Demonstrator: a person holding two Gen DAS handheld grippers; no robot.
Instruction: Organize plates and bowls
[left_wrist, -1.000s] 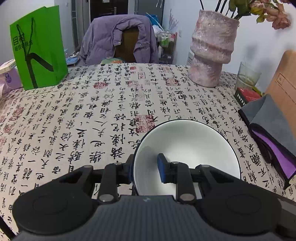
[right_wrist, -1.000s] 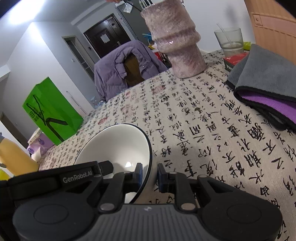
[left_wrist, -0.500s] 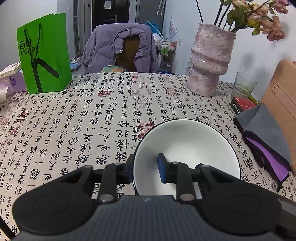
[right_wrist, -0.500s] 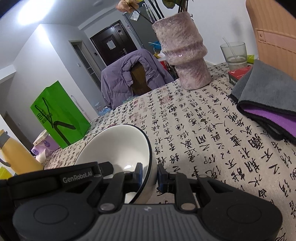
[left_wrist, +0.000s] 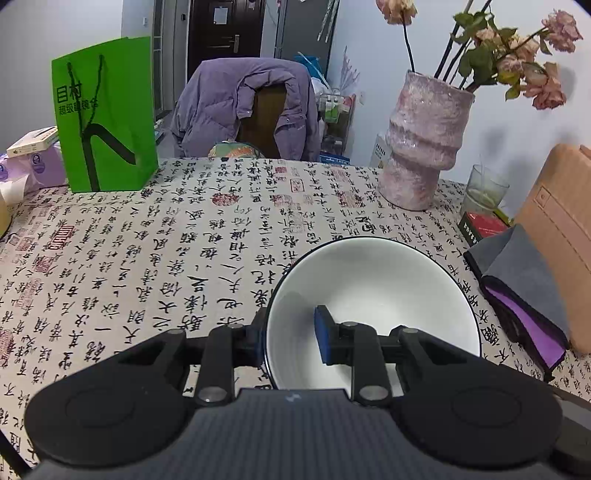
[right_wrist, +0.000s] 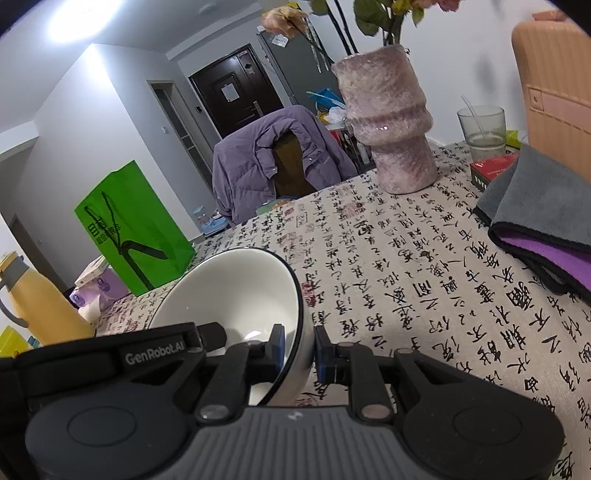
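Glazed white ceramic with a dark rim: one bowl at the near middle of the table, seemingly raised off the calligraphy-print tablecloth and tipped, as seen from the right wrist.

Far left: green paper bag standing upright, with a yellow flask nearer and further left. Well apart from the bowl, so little threat unless swung that way.

Left of the bowl: left gripper clamped on the left wall, one pad outside, one inside. Only a thin bite on a slick glaze. Likely to slide if jolted or tipped further.

Right of the bowl: right gripper pinched on the right wall, pads on either side of it. Two holds on one rigid dish, so any mismatch between the hands, pulling apart or twisting unevenly, could lever the rim out of one pinch and drop the bowl onto the table.

Further right and far: heavy pink vase with tall stems, then a drinking glass. Liable to be knocked or toppled by a wide sweep that way.

Right edge: folded grey and purple cloths, soft and harmless, though uneven as a landing spot.

No plates or other bowls in view; destination impossible to judge, and a blind set-down risks a chip.
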